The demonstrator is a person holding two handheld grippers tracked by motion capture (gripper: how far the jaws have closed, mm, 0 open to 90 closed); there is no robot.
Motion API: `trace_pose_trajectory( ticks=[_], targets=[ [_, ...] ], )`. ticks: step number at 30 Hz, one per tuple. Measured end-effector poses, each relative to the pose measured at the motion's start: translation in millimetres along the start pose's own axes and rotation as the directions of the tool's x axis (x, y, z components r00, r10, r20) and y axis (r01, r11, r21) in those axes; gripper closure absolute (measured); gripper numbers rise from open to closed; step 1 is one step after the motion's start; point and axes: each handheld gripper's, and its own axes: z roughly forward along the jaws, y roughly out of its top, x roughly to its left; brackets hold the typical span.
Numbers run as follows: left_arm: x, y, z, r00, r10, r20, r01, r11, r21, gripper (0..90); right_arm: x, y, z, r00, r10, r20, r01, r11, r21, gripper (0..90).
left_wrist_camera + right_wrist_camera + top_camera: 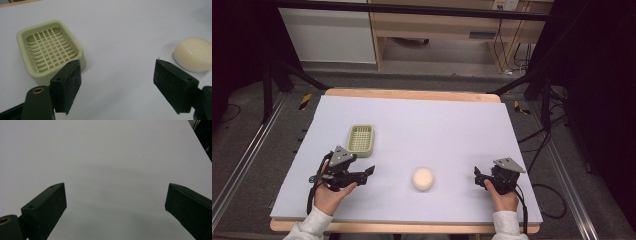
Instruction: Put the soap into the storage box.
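left tool (371, 170): jaws parted, nothing between them, pads clear of every object; it sits low over the bench (412, 125) at the near left, jaws pointing level toward the middle; left hand (331, 195) grips it from below and behind, forearm entering from the near edge, grey three-cornered plate on top tilted slightly; judged: aimed into the gap between dish and soap, so either is an easy reach.

right tool (476, 173): jaws wide apart, holding nothing, bare bench surface ahead of them in the right gripper view; right hand (503, 197) holds it low at the near right, jaws facing inward toward the soap; judged: parked in reserve, well apart from the work.

soap (423, 178): round pale cream bar, lying flat on the bench, near centre front, between the two tools, touching neither; in the left gripper view it lies beyond and just outside one jaw; judged: set free-standing so a tool can close across its sides.

soap dish (361, 138): pale green tray with a slatted grid floor, empty, upright, just behind the left tool, well apart from the soap; judged: placed open side up as the likely resting place for the bar.
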Motion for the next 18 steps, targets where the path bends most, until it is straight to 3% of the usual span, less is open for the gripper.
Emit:
trace_pose_trajectory(
  ticks=[18],
  targets=[
    [-17.8, 15.1, 10.8, 0.9989, 0.024, 0.041, -0.024, 0.9997, -0.001, 21.5, -0.4, 0.0, 0.1, 1.0000, -0.006, 0.001, 0.006, 1.0000, -0.002, 4.0]
  ],
)
